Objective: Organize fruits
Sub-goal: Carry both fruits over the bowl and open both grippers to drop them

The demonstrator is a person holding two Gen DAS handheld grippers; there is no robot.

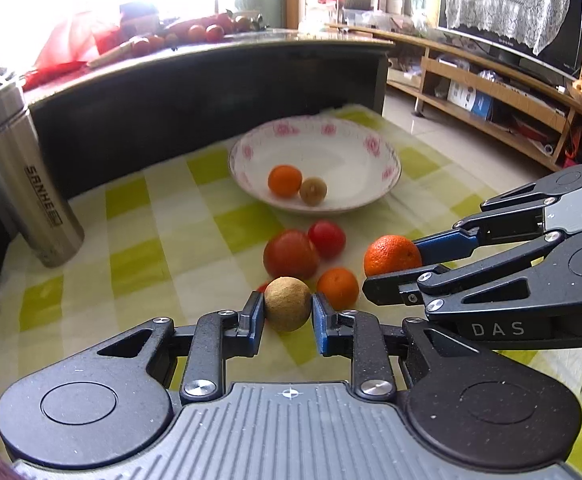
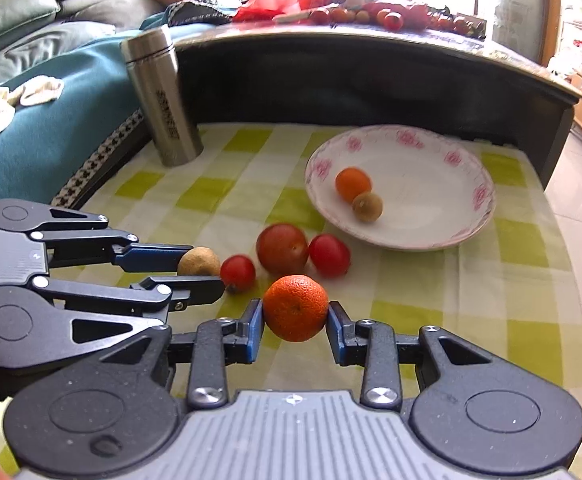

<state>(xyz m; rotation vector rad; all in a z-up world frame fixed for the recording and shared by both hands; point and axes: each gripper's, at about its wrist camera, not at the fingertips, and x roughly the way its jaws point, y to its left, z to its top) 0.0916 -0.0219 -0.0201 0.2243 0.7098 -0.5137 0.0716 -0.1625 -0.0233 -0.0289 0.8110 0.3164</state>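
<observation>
Right wrist view: checked-cloth bench, open cloth right of floral plate near far edge, steel flask far left. Right gripper fingers clamped on mandarin; left gripper fingers clamped on longan.

Green-checked tablecloth bearing steel flask, floral plate, loose tomatoes and a small orange
</observation>
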